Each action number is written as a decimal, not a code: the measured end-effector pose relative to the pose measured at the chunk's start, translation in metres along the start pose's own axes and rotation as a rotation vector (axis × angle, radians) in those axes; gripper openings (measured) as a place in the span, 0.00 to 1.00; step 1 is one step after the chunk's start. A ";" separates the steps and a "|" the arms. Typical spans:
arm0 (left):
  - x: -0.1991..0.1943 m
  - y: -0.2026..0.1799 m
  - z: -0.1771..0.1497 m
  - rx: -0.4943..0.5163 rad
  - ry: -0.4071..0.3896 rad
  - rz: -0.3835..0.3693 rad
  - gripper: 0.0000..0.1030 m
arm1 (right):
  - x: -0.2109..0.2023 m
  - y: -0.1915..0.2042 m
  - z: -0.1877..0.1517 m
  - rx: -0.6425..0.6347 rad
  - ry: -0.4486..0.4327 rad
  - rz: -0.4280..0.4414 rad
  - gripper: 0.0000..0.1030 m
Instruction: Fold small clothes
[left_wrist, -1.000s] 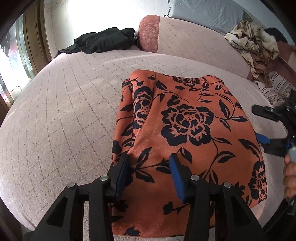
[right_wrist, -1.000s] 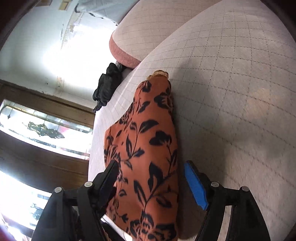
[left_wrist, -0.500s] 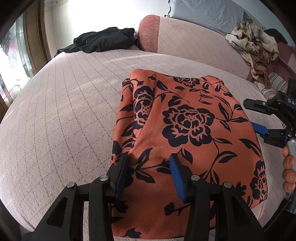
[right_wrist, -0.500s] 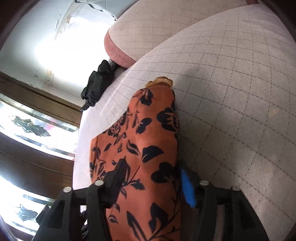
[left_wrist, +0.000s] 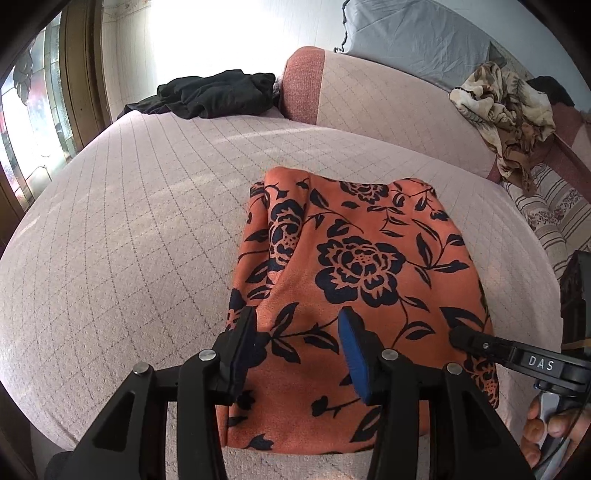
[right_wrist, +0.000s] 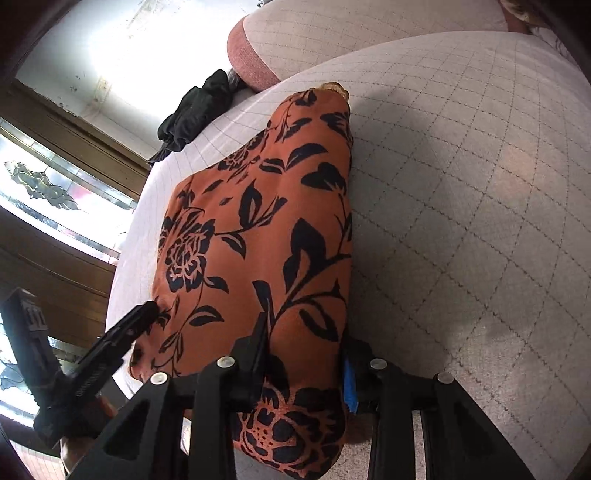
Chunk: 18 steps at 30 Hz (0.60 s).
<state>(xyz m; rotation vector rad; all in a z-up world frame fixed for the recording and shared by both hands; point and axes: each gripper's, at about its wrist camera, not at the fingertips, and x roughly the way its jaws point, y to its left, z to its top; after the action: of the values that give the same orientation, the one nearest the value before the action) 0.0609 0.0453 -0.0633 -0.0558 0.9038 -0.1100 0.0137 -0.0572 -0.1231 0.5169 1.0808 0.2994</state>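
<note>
Orange floral garment (left_wrist: 354, 266), lying part-folded on quilted bed cover (left_wrist: 129, 229): near edge straddled by left gripper (left_wrist: 295, 350), jaws apart; right gripper (right_wrist: 306, 354) straddling side edge, grip unconfirmed; further folding judged outstanding.

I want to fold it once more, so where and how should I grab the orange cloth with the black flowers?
Probably pinch the near hem of the orange floral cloth, coming in low from the bed's front edge. It lies flat, already folded, on the quilted cover, so only its edges give the fingers a lip. The left gripper and right gripper already straddle its near corners.
</note>
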 end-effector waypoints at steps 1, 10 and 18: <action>0.004 -0.003 -0.004 0.018 0.018 0.012 0.46 | 0.000 -0.004 0.000 0.015 -0.002 0.020 0.42; 0.030 -0.004 -0.018 0.055 0.050 0.029 0.49 | -0.021 -0.026 0.025 0.152 -0.064 0.154 0.71; 0.025 0.000 -0.021 0.045 0.041 0.015 0.50 | 0.004 0.000 0.040 0.011 -0.007 0.013 0.32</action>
<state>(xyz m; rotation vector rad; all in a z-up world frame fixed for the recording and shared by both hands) 0.0603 0.0427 -0.0958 -0.0050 0.9421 -0.1179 0.0510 -0.0656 -0.1118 0.5341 1.0733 0.3028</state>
